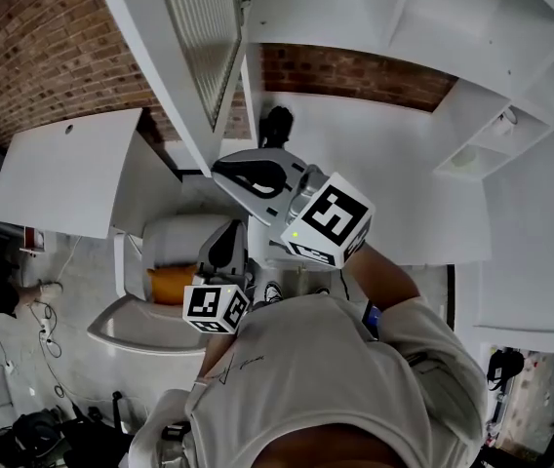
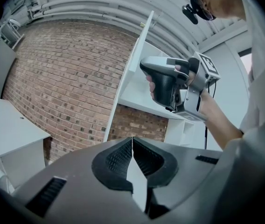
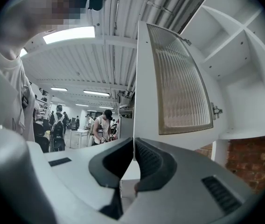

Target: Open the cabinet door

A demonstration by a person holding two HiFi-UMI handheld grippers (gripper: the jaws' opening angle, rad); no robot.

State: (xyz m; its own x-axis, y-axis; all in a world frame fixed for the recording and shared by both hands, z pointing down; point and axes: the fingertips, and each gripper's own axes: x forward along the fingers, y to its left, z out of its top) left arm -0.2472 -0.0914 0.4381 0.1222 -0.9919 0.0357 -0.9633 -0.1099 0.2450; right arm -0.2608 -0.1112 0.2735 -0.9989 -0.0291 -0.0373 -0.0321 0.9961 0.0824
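Note:
The white cabinet door (image 1: 199, 27) with a ribbed glass pane stands swung out from the white cabinet (image 1: 355, 8). In the right gripper view the door (image 3: 179, 87) fills the right half, hinge (image 3: 215, 110) at its far side. My right gripper (image 1: 217, 167) is level at the door's lower free corner. Its jaws (image 3: 133, 148) are shut tip to tip, the door's edge just beyond them; whether they touch it I cannot tell. My left gripper (image 1: 230, 227) hangs lower and nearer the body, shut (image 2: 132, 140) and empty, looking at the door's edge (image 2: 132, 64).
A brick wall (image 1: 33, 37) runs behind the cabinet. White open shelves (image 1: 492, 135) stand to the right. A white panel (image 1: 72, 169) sits at the left. Below is a white chair (image 1: 150, 325) with an orange cushion (image 1: 172, 283). People (image 3: 102, 125) stand far back in the room.

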